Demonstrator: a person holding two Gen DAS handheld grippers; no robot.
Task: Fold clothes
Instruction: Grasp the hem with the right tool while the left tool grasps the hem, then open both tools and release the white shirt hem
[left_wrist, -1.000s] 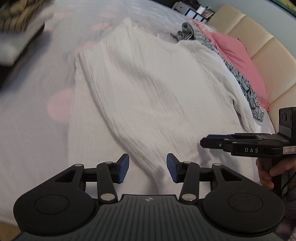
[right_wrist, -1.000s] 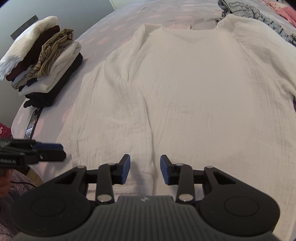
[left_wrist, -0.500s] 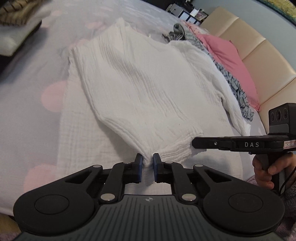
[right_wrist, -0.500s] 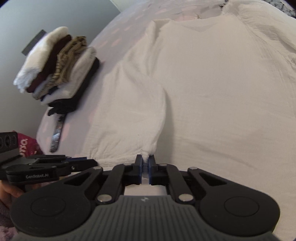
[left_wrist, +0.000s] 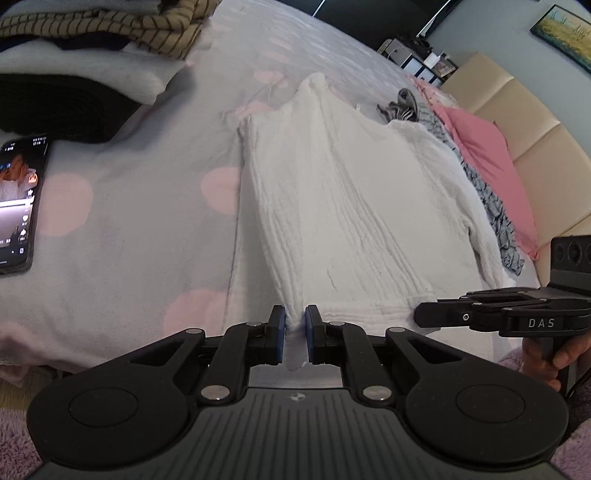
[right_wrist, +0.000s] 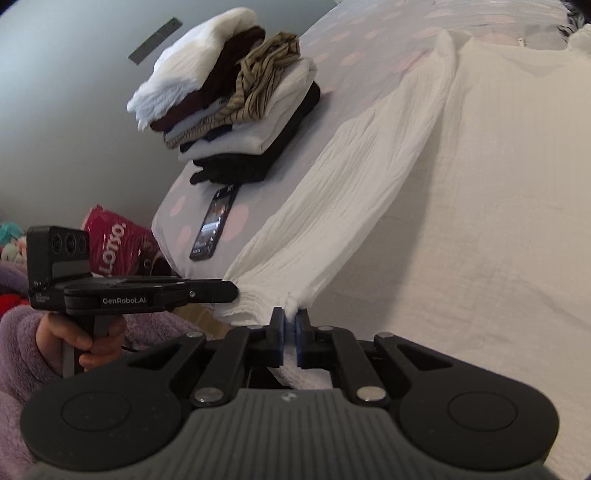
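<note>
A white crinkled top (left_wrist: 332, 206) lies spread on the bed, its long sleeve (right_wrist: 351, 206) lifted off the cover. My left gripper (left_wrist: 294, 325) is shut on the sleeve's cuff edge, white cloth pinched between its blue pads. My right gripper (right_wrist: 290, 322) is shut on the same cuff a little further along, cloth bunched between its pads. Each gripper shows in the other's view: the right one (left_wrist: 480, 314) at the right edge, the left one (right_wrist: 147, 291) at the left, both held by a hand in a purple fleece sleeve.
A stack of folded clothes (right_wrist: 236, 96) stands at the bed's far left corner with a phone (right_wrist: 214, 225) lying before it. Pink and grey garments (left_wrist: 487, 162) lie along the beige headboard. The bedcover (left_wrist: 129, 221) is pale with pink dots.
Both grippers went from open over the cloth to shut on the sleeve cuff, then lifted it and drew it back toward the bed's near edge; the views swung left, bringing the stack and phone in.
</note>
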